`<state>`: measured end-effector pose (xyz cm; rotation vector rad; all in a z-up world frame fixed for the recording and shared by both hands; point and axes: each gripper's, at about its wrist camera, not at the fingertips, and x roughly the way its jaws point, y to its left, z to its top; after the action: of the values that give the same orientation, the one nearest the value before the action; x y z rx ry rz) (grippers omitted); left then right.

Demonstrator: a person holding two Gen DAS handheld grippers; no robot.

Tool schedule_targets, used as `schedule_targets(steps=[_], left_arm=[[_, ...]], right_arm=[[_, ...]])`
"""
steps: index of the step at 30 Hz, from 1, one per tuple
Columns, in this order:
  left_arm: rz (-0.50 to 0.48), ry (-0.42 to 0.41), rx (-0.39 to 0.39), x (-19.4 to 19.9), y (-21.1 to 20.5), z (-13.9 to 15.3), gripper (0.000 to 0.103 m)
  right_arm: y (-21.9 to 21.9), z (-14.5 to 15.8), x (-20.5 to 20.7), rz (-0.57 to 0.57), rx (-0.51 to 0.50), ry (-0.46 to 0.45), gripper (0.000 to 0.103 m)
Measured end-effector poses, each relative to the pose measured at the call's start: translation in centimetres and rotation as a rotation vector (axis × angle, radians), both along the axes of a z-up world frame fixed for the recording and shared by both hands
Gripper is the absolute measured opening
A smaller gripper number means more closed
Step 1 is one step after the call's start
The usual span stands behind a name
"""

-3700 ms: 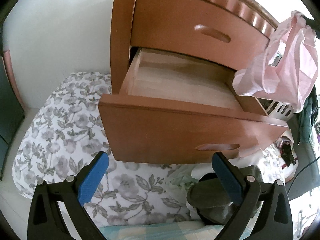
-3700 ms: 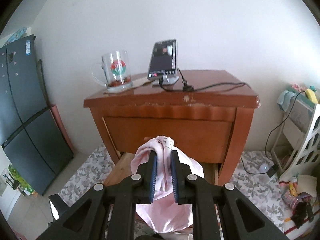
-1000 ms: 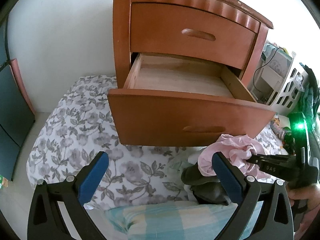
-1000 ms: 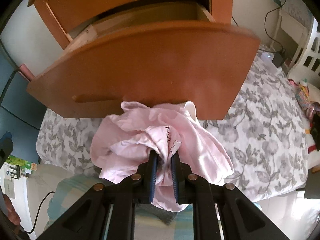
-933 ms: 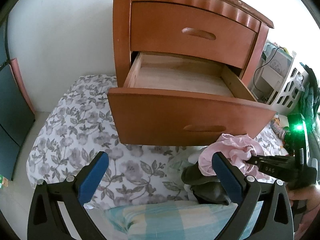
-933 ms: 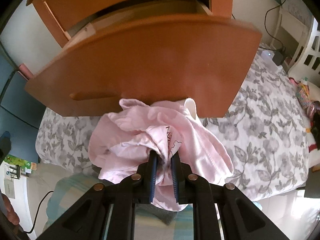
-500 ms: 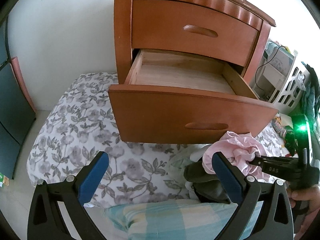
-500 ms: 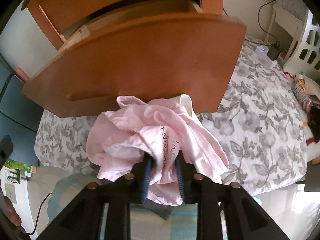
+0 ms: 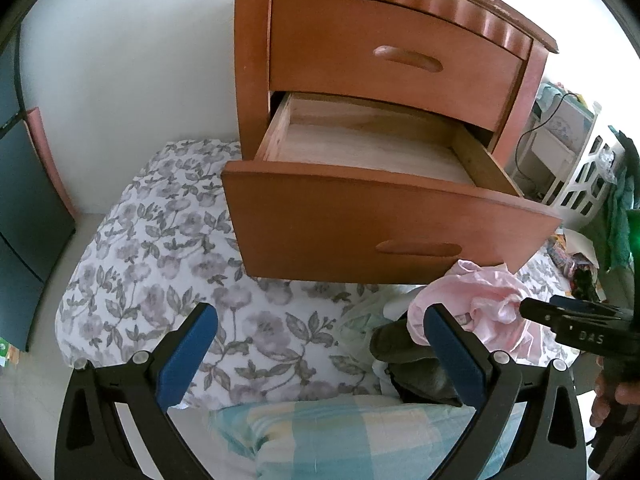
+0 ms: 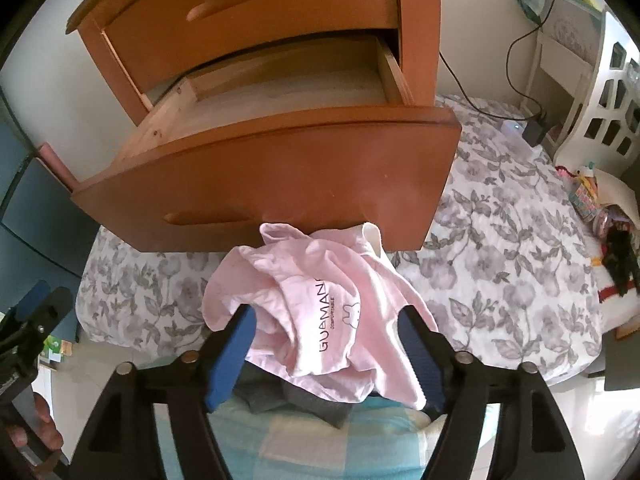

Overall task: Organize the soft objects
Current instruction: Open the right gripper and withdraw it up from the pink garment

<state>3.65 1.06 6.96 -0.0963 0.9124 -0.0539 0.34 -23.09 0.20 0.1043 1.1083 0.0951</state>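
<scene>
A crumpled pink garment [image 10: 320, 300] with printed lettering lies on a pile of clothes below the front of the pulled-out lower drawer [image 10: 280, 80]. My right gripper [image 10: 326, 320] hangs just over it. Its jaws are opening, and the cloth sits loosely between the blue pads without being pinched. In the left wrist view the pink garment [image 9: 480, 300] rests on a dark grey garment [image 9: 408, 352], with the right gripper [image 9: 532, 308] at its right side. My left gripper [image 9: 320, 316] is open over the floral quilt and holds nothing. The drawer [image 9: 380, 152] looks bare inside.
A wooden nightstand [image 9: 400, 40] stands on a grey floral quilt [image 9: 180, 240]. A light-blue checked cloth [image 9: 360, 432] lies nearest me. A white lattice basket [image 10: 600, 100], cables and small clutter sit at the right. A dark cabinet [image 9: 24, 200] is at the left.
The right jaws have spread from shut on the pink garment to wide apart, and the garment has slumped onto the pile. The right gripper has risen a little. The left gripper has stayed put.
</scene>
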Motion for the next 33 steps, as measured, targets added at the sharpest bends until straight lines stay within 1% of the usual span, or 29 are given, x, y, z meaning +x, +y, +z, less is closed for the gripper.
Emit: schedule_targets(steps=[7, 9, 10, 14, 17, 26, 33], left_arm=[[0.022, 0.022, -0.003, 0.2, 0.1, -0.5, 0.103], [0.027, 0.028, -0.006, 0.3, 0.2, -0.6, 0.103], [0.030, 0.031, -0.007, 0.3, 0.3, -0.7, 0.103], [0.039, 0.040, -0.015, 0.4, 0.5, -0.9, 0.103], [0.046, 0.044, -0.024, 0.5, 0.6, -1.1, 0.103], [0.061, 0.053, -0.028, 0.6, 0.8, -1.4, 0.103], [0.055, 0.056, -0.034, 0.6, 0.8, -1.6, 0.103]], right_arm=[[0.3, 0.3, -0.2, 0.007, -0.002, -0.014, 0.093], [0.2, 0.3, -0.1, 0.005, -0.003, -0.017, 0.100], [0.2, 0.3, -0.1, 0.003, -0.003, -0.020, 0.101], [0.2, 0.4, -0.2, 0.002, -0.002, -0.023, 0.101], [0.2, 0.4, -0.2, 0.003, 0.002, -0.026, 0.103], [0.1, 0.7, -0.2, -0.001, 0.006, -0.048, 0.103], [0.1, 0.7, -0.2, 0.001, 0.010, -0.045, 0.103]])
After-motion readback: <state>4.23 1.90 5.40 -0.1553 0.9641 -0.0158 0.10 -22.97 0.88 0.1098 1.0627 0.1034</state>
